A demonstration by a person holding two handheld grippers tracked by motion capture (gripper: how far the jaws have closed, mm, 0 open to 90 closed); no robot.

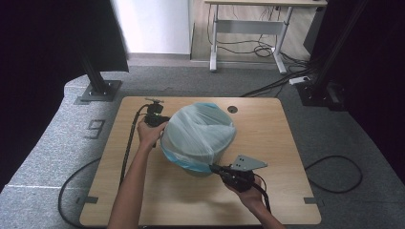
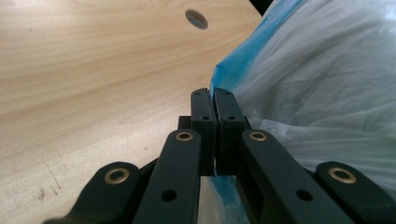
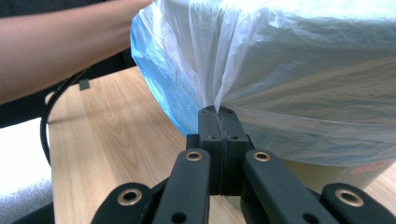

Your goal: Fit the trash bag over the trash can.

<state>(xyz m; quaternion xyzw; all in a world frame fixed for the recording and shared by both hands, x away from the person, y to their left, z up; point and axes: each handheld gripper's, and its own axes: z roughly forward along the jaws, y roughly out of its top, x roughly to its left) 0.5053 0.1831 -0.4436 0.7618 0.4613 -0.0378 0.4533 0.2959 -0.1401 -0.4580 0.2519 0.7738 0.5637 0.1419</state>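
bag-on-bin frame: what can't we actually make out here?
- Bin: mostly wrapped by the plastic bag in the high view; its inside is covered.
- Red marking low on the bin: cut off by the right gripper view's edge, unreadable.
- Left tongs: pinched bag edge runs down between the jaws, out of sight, in the left gripper view.

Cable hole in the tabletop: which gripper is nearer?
Left. The left gripper pinches the bag's blue edge on the bin's far-left side, closer to the cable hole. The right gripper pinches the bag at the near edge, farther away.
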